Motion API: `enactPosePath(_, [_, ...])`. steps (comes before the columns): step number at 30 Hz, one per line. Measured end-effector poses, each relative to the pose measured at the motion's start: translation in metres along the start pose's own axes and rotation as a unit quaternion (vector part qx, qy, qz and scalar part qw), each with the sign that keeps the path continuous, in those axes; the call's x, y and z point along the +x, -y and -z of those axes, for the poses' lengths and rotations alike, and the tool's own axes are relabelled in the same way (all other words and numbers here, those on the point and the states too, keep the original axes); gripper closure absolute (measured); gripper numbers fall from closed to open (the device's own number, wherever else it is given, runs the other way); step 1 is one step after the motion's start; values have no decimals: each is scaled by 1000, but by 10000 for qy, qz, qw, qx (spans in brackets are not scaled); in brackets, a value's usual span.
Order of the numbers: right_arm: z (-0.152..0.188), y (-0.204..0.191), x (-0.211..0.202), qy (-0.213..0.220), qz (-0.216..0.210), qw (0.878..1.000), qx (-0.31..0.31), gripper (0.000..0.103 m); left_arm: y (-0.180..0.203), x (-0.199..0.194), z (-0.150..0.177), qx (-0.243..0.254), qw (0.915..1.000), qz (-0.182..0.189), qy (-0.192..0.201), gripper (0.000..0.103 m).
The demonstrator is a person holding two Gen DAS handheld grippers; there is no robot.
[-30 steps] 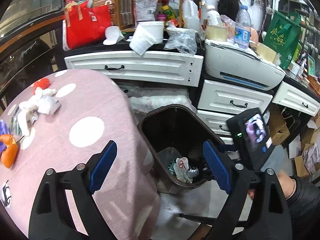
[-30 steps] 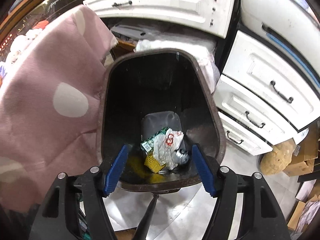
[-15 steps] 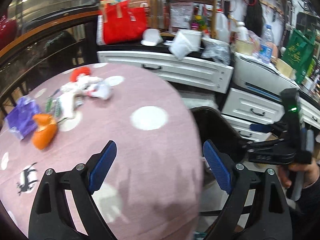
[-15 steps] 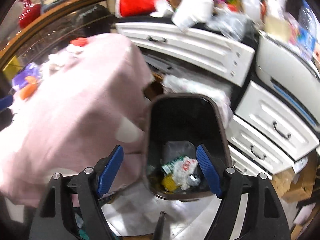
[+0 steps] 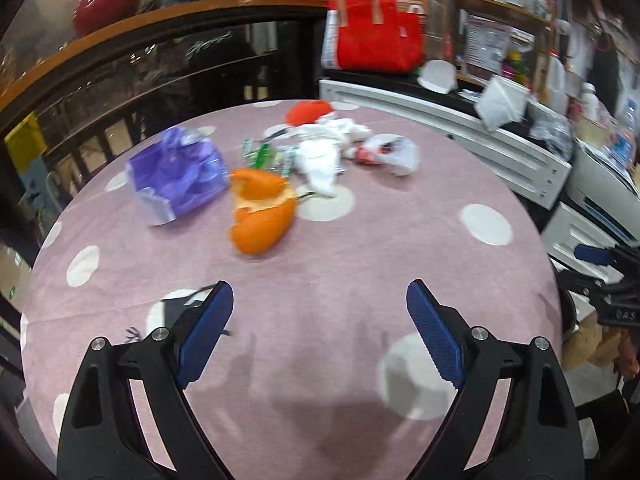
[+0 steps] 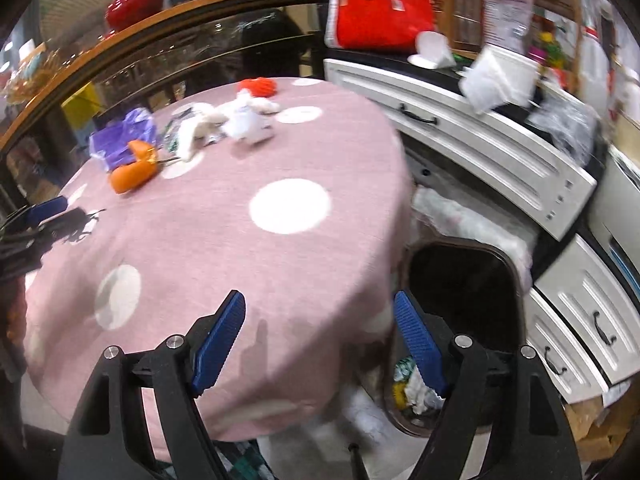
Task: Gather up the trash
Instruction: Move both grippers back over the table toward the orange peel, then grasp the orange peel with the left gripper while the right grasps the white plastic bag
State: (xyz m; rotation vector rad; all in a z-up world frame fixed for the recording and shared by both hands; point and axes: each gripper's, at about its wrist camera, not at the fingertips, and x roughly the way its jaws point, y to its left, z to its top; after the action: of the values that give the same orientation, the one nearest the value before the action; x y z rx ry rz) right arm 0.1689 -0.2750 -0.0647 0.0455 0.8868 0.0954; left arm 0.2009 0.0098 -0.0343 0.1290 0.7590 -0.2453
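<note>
Trash lies on the far half of a round pink table (image 5: 360, 264): orange peel (image 5: 260, 212), a purple bag (image 5: 176, 176), white tissues (image 5: 320, 156), a white plastic bag (image 5: 392, 152), green wrappers (image 5: 264, 156) and a red piece (image 5: 308, 112). My left gripper (image 5: 320, 332) is open and empty above the table's near half. My right gripper (image 6: 320, 340) is open and empty over the table's edge, beside the dark trash bin (image 6: 508, 264) that holds trash (image 6: 412, 388). The peel (image 6: 132, 172) and tissues (image 6: 236, 120) also show in the right wrist view.
White drawers (image 6: 480, 140) and a cluttered counter with a red bag (image 5: 376, 36) stand behind the table. A dark railing (image 5: 120, 76) runs at the back left. The right gripper's body (image 5: 612, 284) shows at the left view's right edge.
Both grippers have swung left and up, away from the bin toward the table. The table's trash now sits ahead of the left gripper. Both stayed open.
</note>
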Motion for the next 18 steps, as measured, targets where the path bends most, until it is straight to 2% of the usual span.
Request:
enactPosePath(5, [-12, -30, 9, 3, -127, 9995, -285, 27, -29, 23, -15, -87, 9996, -281, -52, 16])
enactPosePath(15, [-19, -45, 11, -15, -178, 9990, -413, 27, -41, 91, -46, 58, 9987, -295, -403, 16])
enactPosePath(18, [-21, -43, 13, -31, -149, 9991, -392, 27, -45, 105, -51, 13, 9984, -185, -526, 18])
